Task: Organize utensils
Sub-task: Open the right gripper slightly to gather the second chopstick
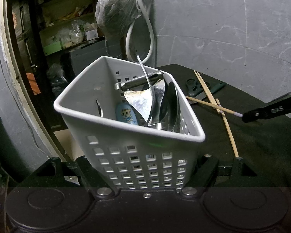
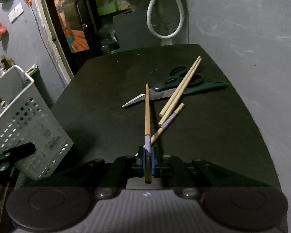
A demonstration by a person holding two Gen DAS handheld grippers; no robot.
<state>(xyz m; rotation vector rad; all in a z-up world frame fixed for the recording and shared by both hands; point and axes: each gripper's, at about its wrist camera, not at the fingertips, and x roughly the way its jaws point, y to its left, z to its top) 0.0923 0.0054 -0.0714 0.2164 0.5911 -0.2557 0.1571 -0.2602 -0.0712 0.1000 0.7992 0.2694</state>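
Note:
My left gripper [image 1: 147, 165] is shut on a white perforated basket [image 1: 126, 128], one finger on each side of its base, and the basket leans. Inside are metal utensils [image 1: 151, 101] and a blue cartoon-printed item [image 1: 126, 114]. My right gripper [image 2: 148, 155] is shut on the purple-banded end of a wooden chopstick [image 2: 147, 112], which points away over the black table [image 2: 106, 77]. In the left wrist view that gripper [image 1: 248, 116] is to the right of the basket. A second purple-banded chopstick [image 2: 167, 122], two plain chopsticks [image 2: 182, 85], a green-handled knife [image 2: 157, 96] and black scissors [image 2: 176, 71] lie on the table.
The basket [image 2: 19, 116] stands off the table's left side. A white hose loop [image 2: 164, 19] and a filled plastic bag [image 1: 116, 9] hang at the grey wall behind. A dark doorway with shelves [image 1: 67, 29] opens at the left.

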